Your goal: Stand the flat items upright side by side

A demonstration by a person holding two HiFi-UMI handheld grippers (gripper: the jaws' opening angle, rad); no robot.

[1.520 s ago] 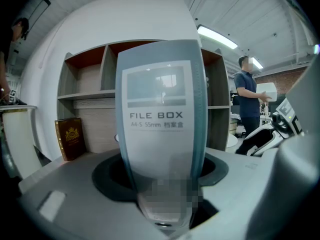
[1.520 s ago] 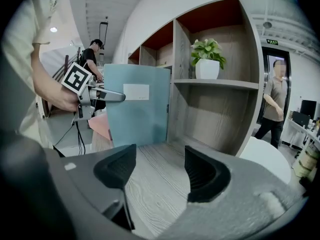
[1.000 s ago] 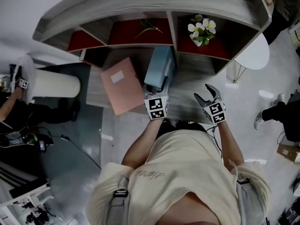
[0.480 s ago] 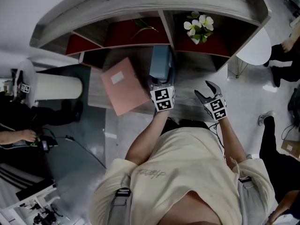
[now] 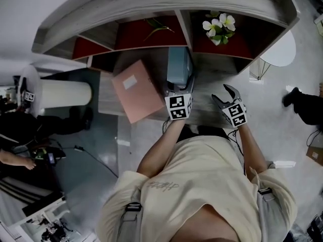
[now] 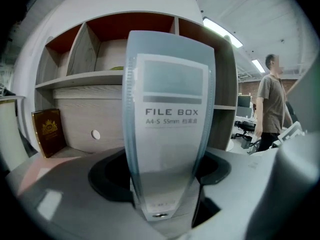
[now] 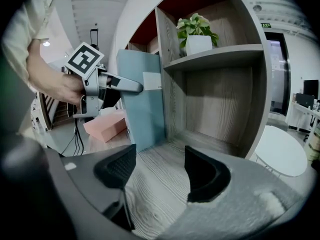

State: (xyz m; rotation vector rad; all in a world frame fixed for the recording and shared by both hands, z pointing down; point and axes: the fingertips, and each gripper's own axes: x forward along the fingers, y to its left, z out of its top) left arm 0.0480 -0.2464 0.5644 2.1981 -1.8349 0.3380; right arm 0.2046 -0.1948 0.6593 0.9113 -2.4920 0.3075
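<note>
Now that the box (image 6: pixel 167 124) has gone from leaning to standing at mid-frame, our left tongs (image 5: pixel 179 92) are opening around it. Our right tongs (image 7: pixel 159 171) are spread and empty. We think the flat pink folder (image 5: pixel 135 89) comes next.

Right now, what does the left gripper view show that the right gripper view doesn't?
Left only: the FILE BOX label on the file box spine, a dark book, a person. Right only: potted plant, white table, the left gripper from the side, jaws opening with the file box between them. Both: the upright file box and the shelf unit.
</note>
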